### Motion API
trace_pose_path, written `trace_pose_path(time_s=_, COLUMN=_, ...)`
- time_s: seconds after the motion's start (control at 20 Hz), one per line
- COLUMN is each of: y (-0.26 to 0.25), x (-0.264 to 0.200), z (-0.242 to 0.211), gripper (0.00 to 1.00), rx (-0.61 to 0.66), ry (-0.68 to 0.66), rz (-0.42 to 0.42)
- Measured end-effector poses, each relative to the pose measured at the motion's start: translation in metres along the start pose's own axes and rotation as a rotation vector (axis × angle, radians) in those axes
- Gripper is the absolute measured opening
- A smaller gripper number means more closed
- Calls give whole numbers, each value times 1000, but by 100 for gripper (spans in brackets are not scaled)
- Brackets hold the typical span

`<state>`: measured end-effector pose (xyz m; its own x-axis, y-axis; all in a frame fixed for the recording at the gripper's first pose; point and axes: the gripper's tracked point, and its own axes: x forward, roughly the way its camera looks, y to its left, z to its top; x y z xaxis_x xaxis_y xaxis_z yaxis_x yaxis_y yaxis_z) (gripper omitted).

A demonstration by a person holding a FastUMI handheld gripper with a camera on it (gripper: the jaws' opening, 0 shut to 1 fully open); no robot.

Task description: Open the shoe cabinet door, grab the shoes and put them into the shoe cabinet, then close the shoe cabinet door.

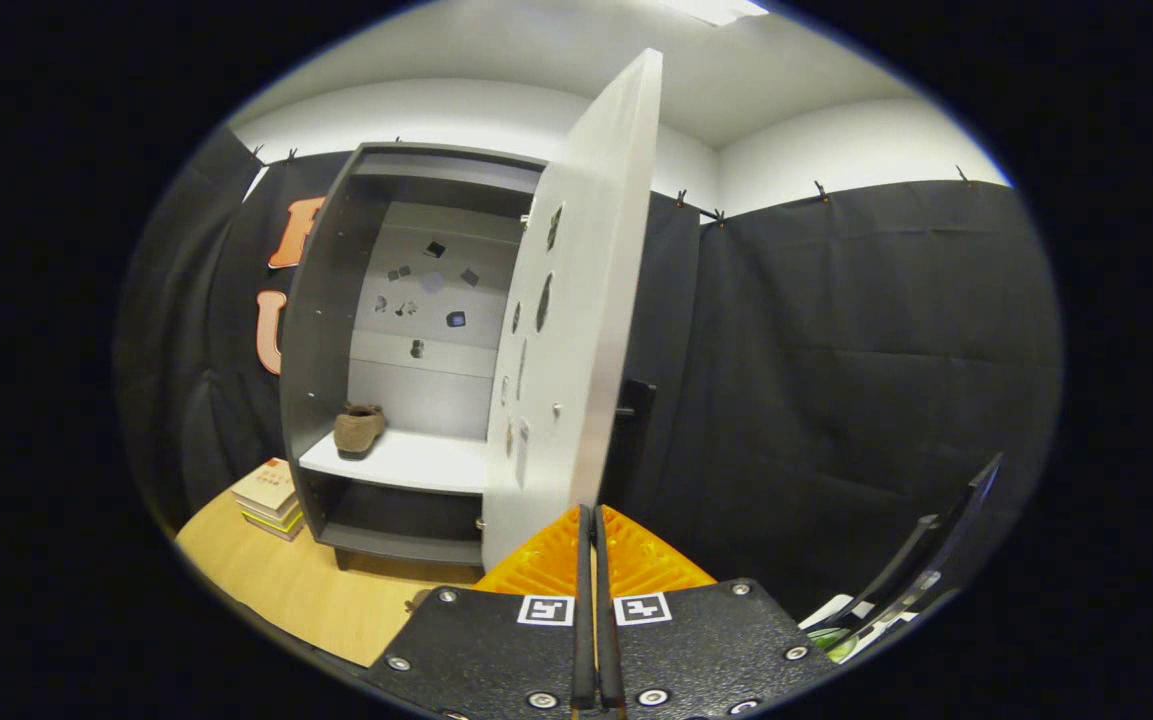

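Brown suede-looking shoe (pixel 358 428) already sits on the white middle shelf (pixel 416 462) of the shoe cabinet (pixel 321 330), close to the left wall. Its long axis seems to run front to back, one end toward you and the other toward the back panel; which end is the toe you cannot tell from here.

Your gripper (pixel 593 520) has its fingers pressed together with nothing between them, and they sit just short of the free edge of the cabinet door (pixel 576 330). That door stands wide open, swung out toward you, edge-on and nearly straight above the fingertips. A small dark handle (pixel 636 410) sticks out just right of the edge, on the outer face.

Judging by the shoe on the shelf, the placing part looks done, at least for the one shoe you can see, and closing the door looks like the step in hand. For that, bring the closed fingers against the outer face near the free edge and push it round to the left until it meets the cabinet front. Keep the sweep clear of the stack of books (pixel 269 497) lying on the wooden table (pixel 286 585) beside the cabinet's left foot.
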<state>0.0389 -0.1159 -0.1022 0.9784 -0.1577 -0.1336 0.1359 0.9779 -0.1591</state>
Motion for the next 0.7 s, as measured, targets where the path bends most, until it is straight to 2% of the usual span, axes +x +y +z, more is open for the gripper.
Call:
trace_pose_path(time_s=0.15, y=22, x=-9, z=-3, gripper=3, rx=10, ry=2, rz=-8)
trace_pose_path(time_s=0.3, y=61, x=-14, z=-12, gripper=4, rx=38, ry=21, rz=36)
trace_pose_path(time_s=0.55, y=124, x=-10, z=-59, gripper=6, rx=62, ry=113, rz=128)
trace_pose_path(time_s=0.7, y=152, x=-2, z=-93, gripper=15, rx=79, ry=166, rz=171)
